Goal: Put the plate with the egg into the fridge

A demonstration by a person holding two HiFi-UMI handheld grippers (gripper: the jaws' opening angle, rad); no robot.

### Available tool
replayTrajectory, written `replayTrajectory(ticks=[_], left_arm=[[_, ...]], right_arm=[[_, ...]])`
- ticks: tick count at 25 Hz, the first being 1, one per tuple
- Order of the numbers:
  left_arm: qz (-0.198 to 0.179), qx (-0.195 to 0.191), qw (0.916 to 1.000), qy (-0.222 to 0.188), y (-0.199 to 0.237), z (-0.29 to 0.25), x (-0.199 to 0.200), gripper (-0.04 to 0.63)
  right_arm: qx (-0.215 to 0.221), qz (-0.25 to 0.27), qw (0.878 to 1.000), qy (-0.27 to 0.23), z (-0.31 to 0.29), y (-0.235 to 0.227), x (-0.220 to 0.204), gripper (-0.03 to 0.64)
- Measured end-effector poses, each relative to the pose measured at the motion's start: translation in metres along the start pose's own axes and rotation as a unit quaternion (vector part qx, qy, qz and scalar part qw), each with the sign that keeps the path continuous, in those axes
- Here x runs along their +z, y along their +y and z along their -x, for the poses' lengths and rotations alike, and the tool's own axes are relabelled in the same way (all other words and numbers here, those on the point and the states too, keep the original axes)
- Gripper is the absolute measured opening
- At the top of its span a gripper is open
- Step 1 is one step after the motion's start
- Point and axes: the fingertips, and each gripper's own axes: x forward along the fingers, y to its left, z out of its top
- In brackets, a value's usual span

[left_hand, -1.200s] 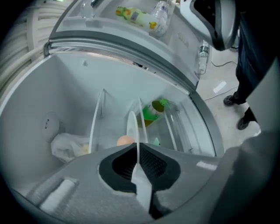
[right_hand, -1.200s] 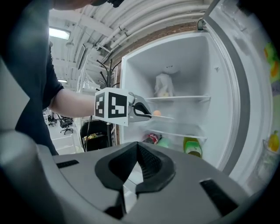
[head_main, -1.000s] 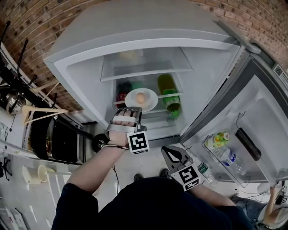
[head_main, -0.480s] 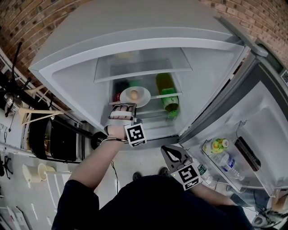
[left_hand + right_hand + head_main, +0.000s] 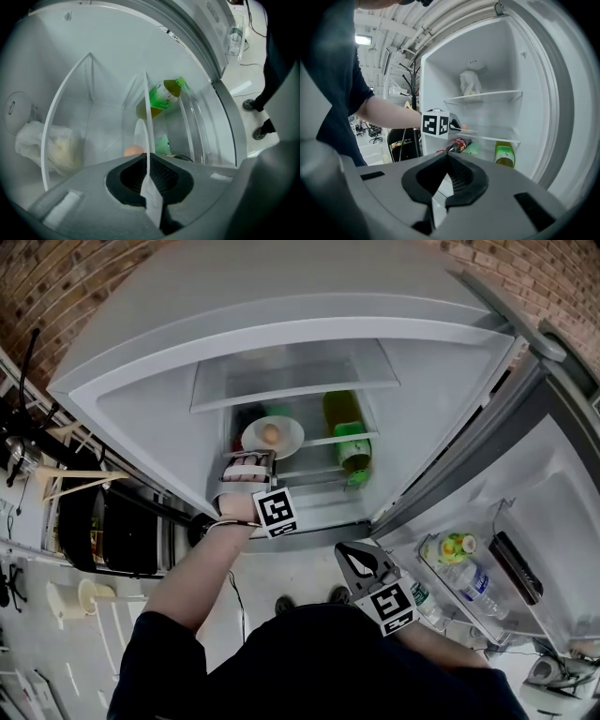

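**A:** Head view first: what's in the fridge?

**B:** It's a white box with smooth walls. The left gripper reaches inside, jaws clamped on the near rim of a round white plate, and a brown egg lies on it. The plate is at the left end of the lower glass shelf; I can't tell whether it touches. A green-labelled bottle of yellow drink stands further right. The open door carries a clear water bottle in its rack.

**A:** And the left gripper view?

**B:** The plate is edge-on, a thin white blade pinched between the dark ribbed pads, with the egg just beyond. A crumpled white bag lies on the upper shelf.

**A:** The right gripper view?

**B:** The right gripper has its jaws closed together with nothing in them, outside the fridge. A cola bottle lies on its side under the lower glass shelf
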Motion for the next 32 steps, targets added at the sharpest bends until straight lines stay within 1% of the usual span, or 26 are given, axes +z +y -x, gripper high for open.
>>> replayTrajectory(ticks=[4, 10, 21, 27, 32], left_arm=[[0.009, -0.022, 0.9997, -0.001, -0.003, -0.005, 0.0, 0.017], [0.008, -0.053, 0.9986, 0.0, -0.012, -0.013, 0.0, 0.035], [0.008, -0.082, 0.9964, 0.016, -0.017, -0.027, -0.008, 0.044], [0.001, -0.1, 0.9946, 0.028, -0.021, -0.034, -0.014, 0.103], [-0.003, -0.102, 0.9944, 0.026, -0.023, -0.038, -0.012, 0.124]], right_arm=[[0.003, -0.005, 1.0, 0.004, 0.001, 0.001, -0.004, 0.009], [0.004, -0.004, 1.0, 0.006, 0.003, 0.003, -0.007, 0.009], [0.001, -0.012, 1.0, 0.005, 0.004, 0.001, -0.009, 0.009], [0.0, -0.014, 1.0, 0.005, 0.005, 0.001, -0.01, 0.009], [0.0, -0.016, 1.0, 0.006, 0.006, 0.0, -0.012, 0.009]])
